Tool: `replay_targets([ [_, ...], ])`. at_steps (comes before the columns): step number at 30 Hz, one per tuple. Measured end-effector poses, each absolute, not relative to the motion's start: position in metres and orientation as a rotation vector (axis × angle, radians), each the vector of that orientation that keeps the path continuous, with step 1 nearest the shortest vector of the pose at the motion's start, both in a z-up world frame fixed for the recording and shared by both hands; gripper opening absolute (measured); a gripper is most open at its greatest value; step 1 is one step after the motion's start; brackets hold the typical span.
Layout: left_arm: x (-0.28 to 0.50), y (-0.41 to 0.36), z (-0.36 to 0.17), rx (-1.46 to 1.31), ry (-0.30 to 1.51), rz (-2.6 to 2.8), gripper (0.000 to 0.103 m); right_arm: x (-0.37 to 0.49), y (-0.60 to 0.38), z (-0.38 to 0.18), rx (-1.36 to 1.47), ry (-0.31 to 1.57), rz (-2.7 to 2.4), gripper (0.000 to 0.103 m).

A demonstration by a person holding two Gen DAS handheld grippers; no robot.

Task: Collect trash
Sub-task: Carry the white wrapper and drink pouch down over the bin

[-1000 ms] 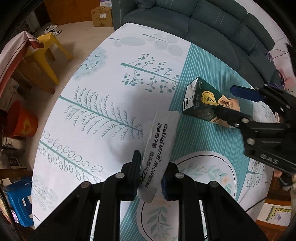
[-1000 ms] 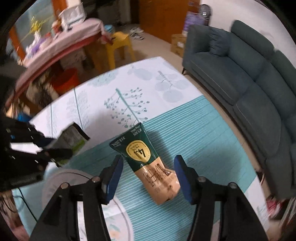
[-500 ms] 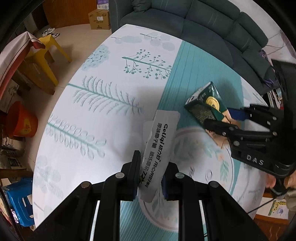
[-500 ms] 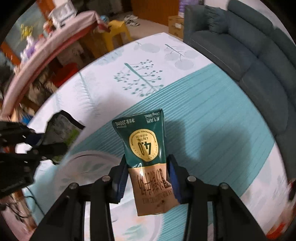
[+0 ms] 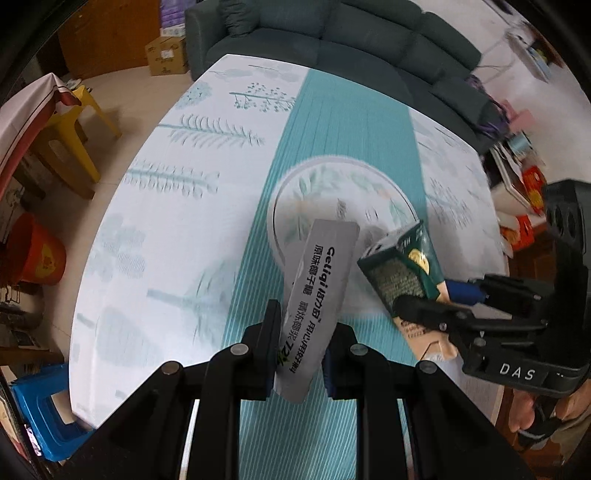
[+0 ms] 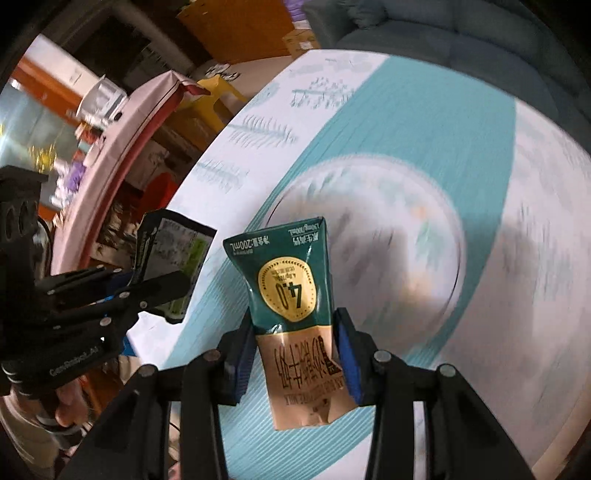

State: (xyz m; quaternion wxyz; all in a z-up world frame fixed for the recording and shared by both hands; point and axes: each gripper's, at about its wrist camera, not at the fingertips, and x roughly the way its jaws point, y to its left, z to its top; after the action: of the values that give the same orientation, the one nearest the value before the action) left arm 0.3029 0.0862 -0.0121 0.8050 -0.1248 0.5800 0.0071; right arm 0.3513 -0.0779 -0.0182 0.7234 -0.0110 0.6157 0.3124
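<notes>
My left gripper [image 5: 301, 332] is shut on a flat grey pouch [image 5: 321, 288] with printed lettering, held above the patterned tablecloth [image 5: 166, 229]. To its right, my right gripper [image 5: 428, 297] grips a green and tan milk carton [image 5: 402, 269]. In the right wrist view the carton [image 6: 288, 280] stands upright between the blue pads [image 6: 347, 354], and my right gripper [image 6: 295, 347] is shut on its crumpled lower half. The left gripper [image 6: 155, 280] and the dark back of its pouch [image 6: 173, 243] show at the left. Both items hang above the table, near its round printed motif [image 5: 343, 192].
A dark teal sofa [image 5: 332, 33] runs along the table's far side. On the floor at the left are a yellow stool [image 5: 70, 125], a red bucket [image 5: 35, 254] and a blue stool [image 5: 40, 398]. A cardboard box [image 5: 166, 55] stands beside the sofa. A person's hand [image 5: 546, 424] holds the right gripper.
The right gripper closed on the carton and lifted it off the table. Both grippers then swept across the table over the round motif, carrying their items, and now sit close together.
</notes>
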Motion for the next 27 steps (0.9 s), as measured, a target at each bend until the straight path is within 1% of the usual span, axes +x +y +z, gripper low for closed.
replay_targets([
  [8, 0.196, 0.095, -0.003, -0.245, 1.216, -0.081, 0.017, 0.230, -0.082, -0.014, 0.136, 1.388, 0.555, 0.041],
  [16, 0.096, 0.106, -0.019, -0.190, 1.253, -0.183, 0.017, 0.115, -0.070, -0.008, 0.199, 1.342, 0.411, 0.041],
  [22, 0.046, 0.107, -0.035, -0.176, 1.288, -0.234, 0.017, 0.054, -0.065, -0.024, 0.215, 1.388, 0.333, 0.041],
  [27, 0.026, 0.100, -0.053, -0.190, 1.305, -0.268, 0.017, 0.021, -0.067, -0.044, 0.204, 1.440, 0.265, 0.041],
])
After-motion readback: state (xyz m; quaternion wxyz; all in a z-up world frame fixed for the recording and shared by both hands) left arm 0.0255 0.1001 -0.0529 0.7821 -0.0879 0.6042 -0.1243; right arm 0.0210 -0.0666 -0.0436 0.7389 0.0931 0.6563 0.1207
